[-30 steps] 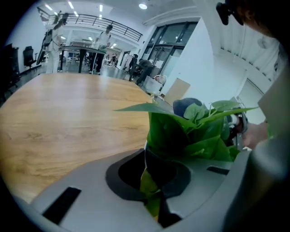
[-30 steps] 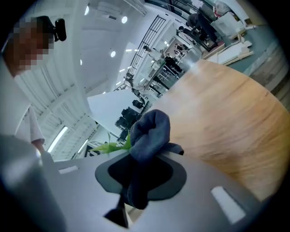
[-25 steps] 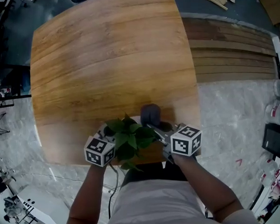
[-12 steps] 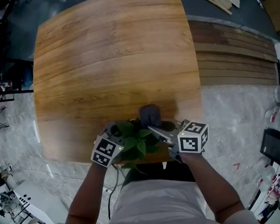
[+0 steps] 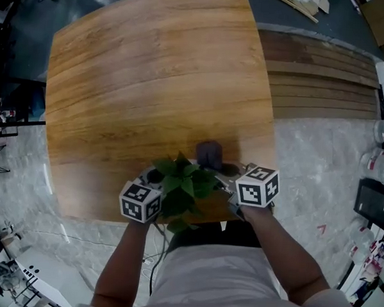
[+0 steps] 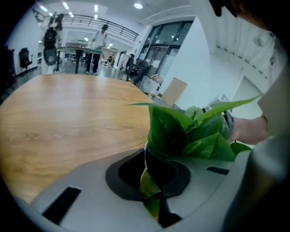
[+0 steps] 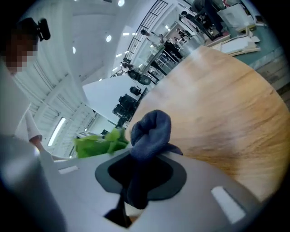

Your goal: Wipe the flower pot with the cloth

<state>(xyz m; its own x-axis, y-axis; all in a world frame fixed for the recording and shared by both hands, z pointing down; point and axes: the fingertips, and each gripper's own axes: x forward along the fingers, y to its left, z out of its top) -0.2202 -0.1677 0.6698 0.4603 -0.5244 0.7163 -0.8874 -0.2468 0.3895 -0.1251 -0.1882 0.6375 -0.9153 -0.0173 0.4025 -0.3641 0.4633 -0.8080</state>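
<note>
Pointing forward, cloth (image 7: 152, 129) clamped in right gripper (image 5: 221, 177); left gripper (image 5: 153, 180) pinches flower pot (image 6: 146, 156).

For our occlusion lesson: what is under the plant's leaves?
The leaves cover the flower pot; only a sliver of rim shows, between the jaws in the left gripper view. Its body is hidden.

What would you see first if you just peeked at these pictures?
The bright green potted plant jumps out first. It sits at the near edge of the big wooden table, pinched in the left gripper. Right beside it, the right gripper clamps a bunched dark blue cloth that pokes up next to the leaves.
</note>
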